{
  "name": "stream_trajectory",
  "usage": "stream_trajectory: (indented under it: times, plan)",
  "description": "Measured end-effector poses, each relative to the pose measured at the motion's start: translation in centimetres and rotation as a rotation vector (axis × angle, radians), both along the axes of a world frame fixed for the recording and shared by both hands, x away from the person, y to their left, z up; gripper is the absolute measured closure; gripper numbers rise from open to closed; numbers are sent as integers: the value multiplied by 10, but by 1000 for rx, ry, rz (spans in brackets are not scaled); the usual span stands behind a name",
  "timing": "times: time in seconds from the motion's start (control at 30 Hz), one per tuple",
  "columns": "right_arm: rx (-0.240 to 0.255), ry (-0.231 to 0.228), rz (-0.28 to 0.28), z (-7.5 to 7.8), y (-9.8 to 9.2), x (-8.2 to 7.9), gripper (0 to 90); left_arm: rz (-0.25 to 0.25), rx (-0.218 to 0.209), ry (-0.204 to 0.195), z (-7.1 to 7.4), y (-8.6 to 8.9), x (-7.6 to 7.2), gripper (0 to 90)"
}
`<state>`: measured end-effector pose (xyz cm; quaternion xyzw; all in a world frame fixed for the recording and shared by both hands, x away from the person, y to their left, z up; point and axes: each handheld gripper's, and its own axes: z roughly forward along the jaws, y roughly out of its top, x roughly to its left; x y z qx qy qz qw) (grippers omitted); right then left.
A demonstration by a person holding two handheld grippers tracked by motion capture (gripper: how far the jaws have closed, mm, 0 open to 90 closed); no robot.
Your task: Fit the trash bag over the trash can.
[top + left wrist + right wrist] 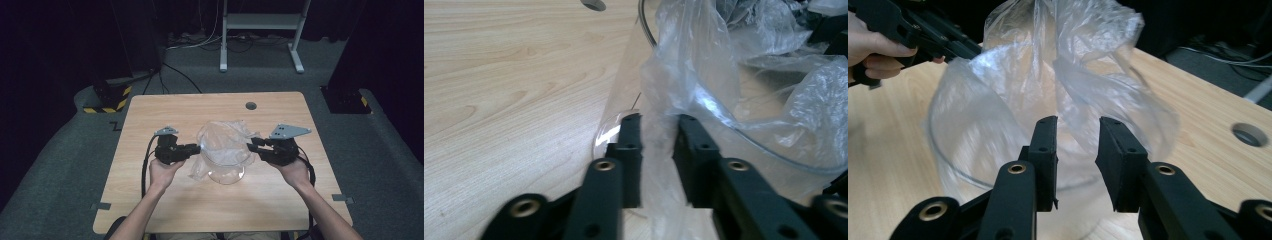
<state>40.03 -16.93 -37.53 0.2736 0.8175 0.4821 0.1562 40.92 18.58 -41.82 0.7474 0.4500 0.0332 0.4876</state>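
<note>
A clear glass bowl (pixel 226 175) stands mid-table with a crumpled clear plastic bag (pixel 222 136) draped in and over it. My left gripper (pixel 199 147) reaches the bowl's left rim, and my right gripper (pixel 250 145) meets the right rim. In the left gripper view a bunched strip of the bag (pixel 694 75) fills the gap of the left gripper (pixel 658 120), with the bowl's rim (pixel 769 152) beyond. In the right gripper view a fold of the bag (pixel 1048 65) hangs between the pads of the right gripper (pixel 1077 122) over the bowl (pixel 948 165). The left gripper (pixel 923 35) appears opposite.
The wooden table (pixel 165 107) has a round cable hole (pixel 251 106) near its far edge. Grey floor surrounds it, with a white stand (pixel 260 22) behind and yellow-black striped bases (pixel 107 97) at the far left. Cables trail from both grippers.
</note>
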Motion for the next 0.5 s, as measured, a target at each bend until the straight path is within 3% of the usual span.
stream_trajectory:
  times: [0.13, 0.27, 0.47, 0.5]
  plan:
    - [3, 5, -31, -1, -8, 0, 732, -11, -4, 8, -1, -2, 6, 807]
    - [-19, 16, -34, -4, -13, -2, 784, -16, -3, 1, -1, -4, 8, 808]
    - [-53, 25, -33, -10, -15, -3, 889, -13, -16, 3, -3, -5, 9, 762]
    - [-63, 31, -40, -13, -16, -2, 900, 2, -17, -2, -4, -4, 8, 709]
